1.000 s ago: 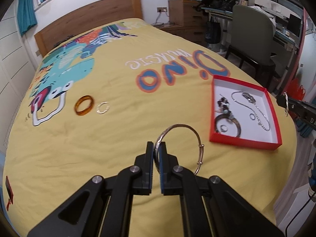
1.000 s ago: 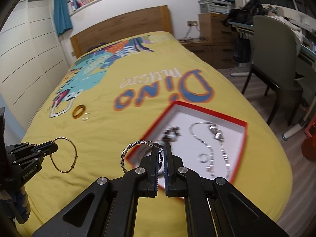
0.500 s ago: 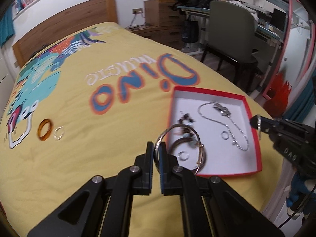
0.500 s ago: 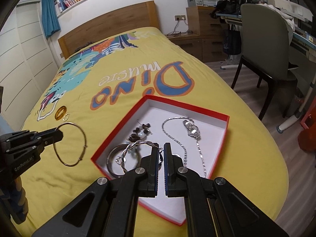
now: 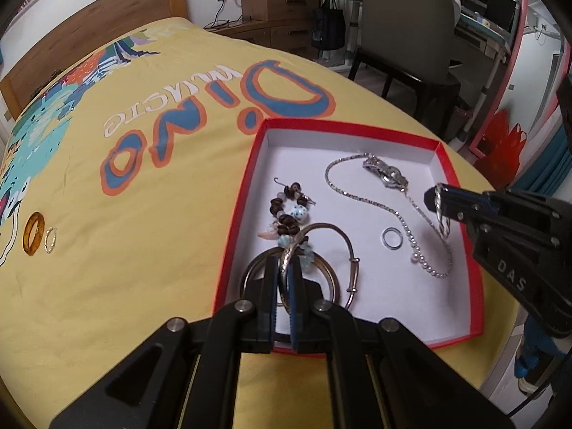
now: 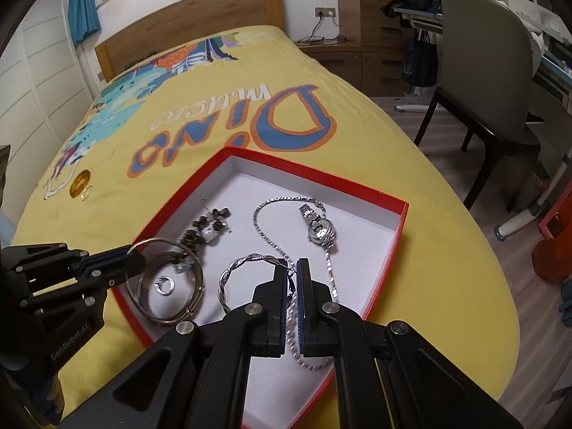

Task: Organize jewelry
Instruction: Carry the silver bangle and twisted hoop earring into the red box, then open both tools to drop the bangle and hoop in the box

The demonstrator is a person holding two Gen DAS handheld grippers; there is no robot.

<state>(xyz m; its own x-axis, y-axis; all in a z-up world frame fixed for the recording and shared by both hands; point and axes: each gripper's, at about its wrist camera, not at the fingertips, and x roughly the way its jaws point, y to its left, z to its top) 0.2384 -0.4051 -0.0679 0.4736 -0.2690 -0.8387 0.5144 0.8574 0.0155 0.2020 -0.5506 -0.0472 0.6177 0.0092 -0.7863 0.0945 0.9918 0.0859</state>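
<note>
A red box (image 5: pixel 236 221) with a white inside lies on the yellow bedspread. My left gripper (image 5: pixel 284 268) is shut on a thin silver bangle (image 5: pixel 345 241) and hangs low over the box's near left corner. My right gripper (image 6: pixel 292 271) is shut on a twisted silver bracelet (image 6: pixel 246 261) above the near middle of the box (image 6: pixel 314 173). Each gripper shows in the other's view: the right gripper (image 5: pixel 434 196) with the twisted bracelet (image 5: pixel 443 227), and the left gripper (image 6: pixel 137 259) with the thin bangle (image 6: pixel 157 240).
Inside the box lie a beaded piece (image 5: pixel 289 214), a chain with a watch (image 5: pixel 388 175), a small ring (image 5: pixel 391 238) and a dark bangle (image 5: pixel 330 279). An amber ring (image 5: pixel 34 234) and a small silver ring (image 5: pixel 51 240) lie on the bedspread to the left. A chair (image 6: pixel 489 53) stands beside the bed.
Both grippers have come down and closer to the box, each still holding its bracelet. The left one has crossed from the bare bedspread to above the box's near left corner.
</note>
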